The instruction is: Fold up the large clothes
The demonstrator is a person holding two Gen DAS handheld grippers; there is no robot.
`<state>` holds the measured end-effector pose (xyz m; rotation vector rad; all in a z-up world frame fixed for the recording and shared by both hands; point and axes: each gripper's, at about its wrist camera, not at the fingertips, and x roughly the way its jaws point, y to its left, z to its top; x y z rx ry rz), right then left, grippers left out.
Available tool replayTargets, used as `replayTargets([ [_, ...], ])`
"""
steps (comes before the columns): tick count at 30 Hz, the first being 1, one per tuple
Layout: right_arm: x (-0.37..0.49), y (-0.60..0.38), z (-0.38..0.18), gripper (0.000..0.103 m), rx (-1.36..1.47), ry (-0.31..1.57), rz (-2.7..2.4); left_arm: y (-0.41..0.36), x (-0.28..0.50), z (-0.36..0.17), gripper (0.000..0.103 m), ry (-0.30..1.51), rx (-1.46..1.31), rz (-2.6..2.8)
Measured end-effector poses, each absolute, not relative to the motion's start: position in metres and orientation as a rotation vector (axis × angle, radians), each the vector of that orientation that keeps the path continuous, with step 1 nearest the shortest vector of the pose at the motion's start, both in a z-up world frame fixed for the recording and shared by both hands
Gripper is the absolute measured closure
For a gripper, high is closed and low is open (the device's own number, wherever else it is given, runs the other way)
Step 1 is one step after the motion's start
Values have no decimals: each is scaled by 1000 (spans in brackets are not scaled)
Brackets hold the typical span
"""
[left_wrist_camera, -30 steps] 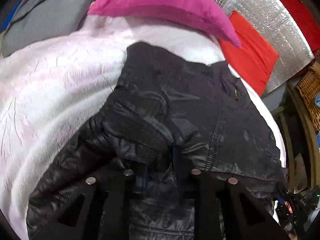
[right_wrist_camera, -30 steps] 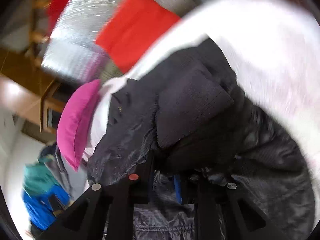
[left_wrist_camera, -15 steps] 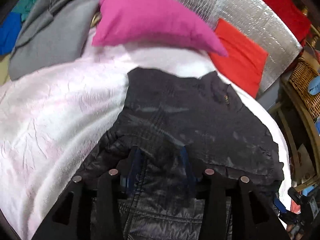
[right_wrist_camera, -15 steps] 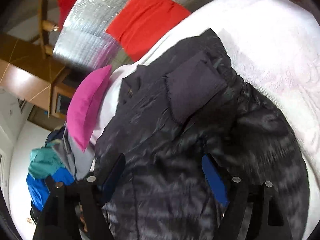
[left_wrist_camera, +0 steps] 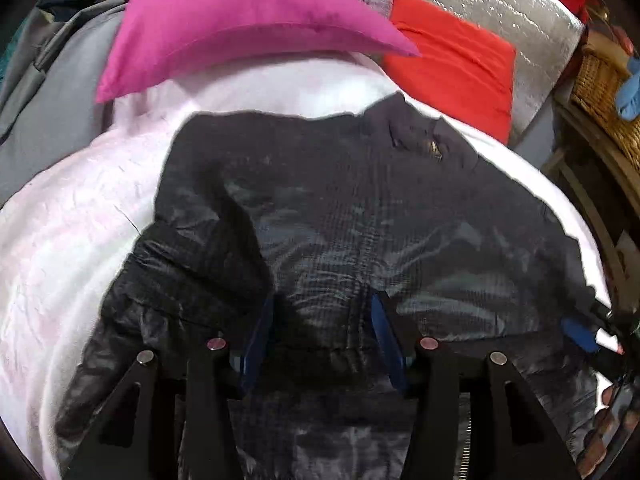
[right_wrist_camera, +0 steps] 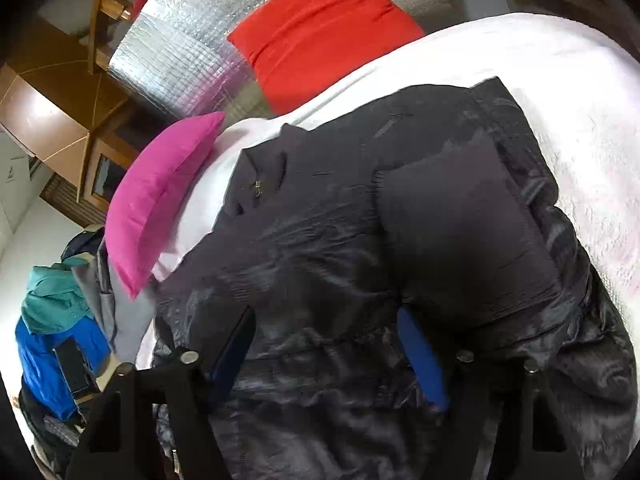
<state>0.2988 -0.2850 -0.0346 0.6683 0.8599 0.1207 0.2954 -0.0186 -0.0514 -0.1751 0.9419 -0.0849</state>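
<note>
**Two grippers spread wide over the black jacket**

Both of my grippers sit low over the black jacket (left_wrist_camera: 360, 220), which lies on the white bedspread (left_wrist_camera: 72, 240) with its collar toward the far end, near the pink pillow (left_wrist_camera: 240, 20). My left gripper (left_wrist_camera: 322, 332) has its blue-padded fingers (left_wrist_camera: 256, 340) well apart, the shiny quilted fabric passing between them; I hold nothing pinched there. My right gripper (right_wrist_camera: 328, 356) is likewise spread wide, its blue pads (right_wrist_camera: 424, 364) either side of a crumpled band of the jacket, with no grip on it. From the right wrist view I see a sleeve (right_wrist_camera: 464, 240) folded across the jacket's body. Whether the pads actually touch the cloth I cannot tell, since the fabric blurs at the lower edge. A red cushion (right_wrist_camera: 324, 24) leans on silver quilted padding (right_wrist_camera: 176, 60) past the bed, and a blue and teal garment (right_wrist_camera: 52, 320) lies heaped at the side.
</note>
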Motion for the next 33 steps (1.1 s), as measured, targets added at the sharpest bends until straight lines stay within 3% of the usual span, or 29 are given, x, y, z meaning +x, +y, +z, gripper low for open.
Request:
replayTargets([
  [10,316,-271,8,24,603,796,143,-26,296,-50,50,936,-130,-82],
  [16,357,-286,-33,22,672,903,84,-24,288,-52,49,920,-121,-92],
  [20,349,-281,-21,22,626,892,79,-25,284,-52,49,914,-112,-91],
  [29,230,-296,29,22,504,810,150,11,228,-20,43,908,-136,-143],
  [33,139,-326,61,22,388,734,80,65,166,-7,32,865,-121,-115],
])
